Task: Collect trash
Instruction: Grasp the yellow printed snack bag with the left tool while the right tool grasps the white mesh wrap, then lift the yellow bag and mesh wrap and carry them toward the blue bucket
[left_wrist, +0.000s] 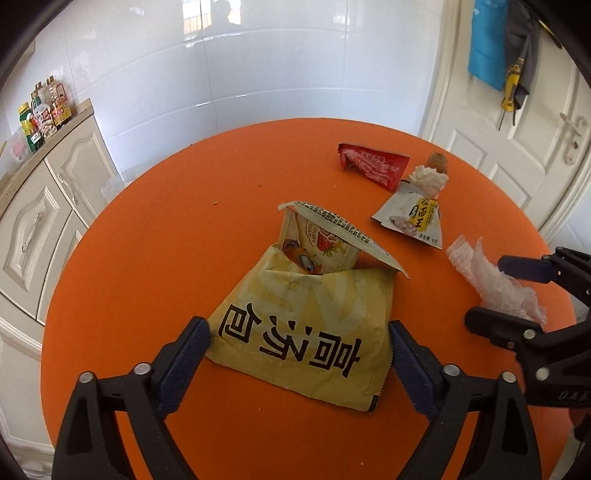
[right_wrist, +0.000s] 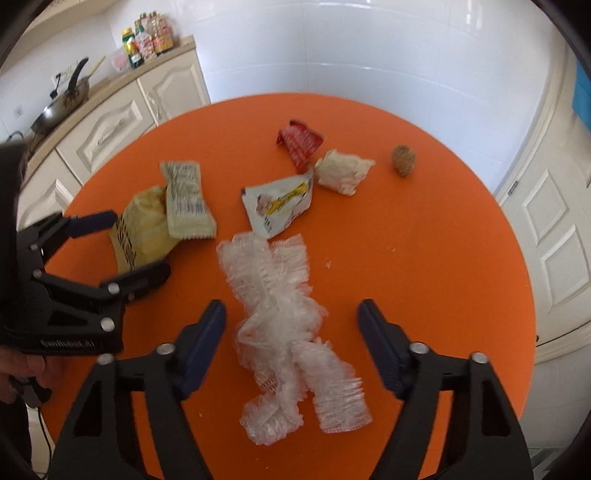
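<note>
On the round orange table (left_wrist: 166, 240) lies a yellow snack bag (left_wrist: 303, 325) with its mouth open and a cream wrapper (left_wrist: 332, 229) stuck in it. My left gripper (left_wrist: 299, 332) straddles the bag's near end, jaws open, pads right at its side edges without squeezing. In the right wrist view a crumpled clear plastic wrap (right_wrist: 280, 321) lies between the fingers of my right gripper (right_wrist: 291, 314), which is open with gaps on both sides. Farther back lie a red wrapper (right_wrist: 301, 142), a white and yellow packet (right_wrist: 280, 205), a crumpled paper wad (right_wrist: 343, 170) and a small brown ball (right_wrist: 403, 160).
Cream kitchen cabinets (left_wrist: 37, 229) stand left of the table, with bottles (left_wrist: 44, 110) and a wok (right_wrist: 62, 103) on the counter. A white tiled wall is behind, a white door (left_wrist: 535, 147) at the right. A hand (right_wrist: 22, 369) holds the left gripper.
</note>
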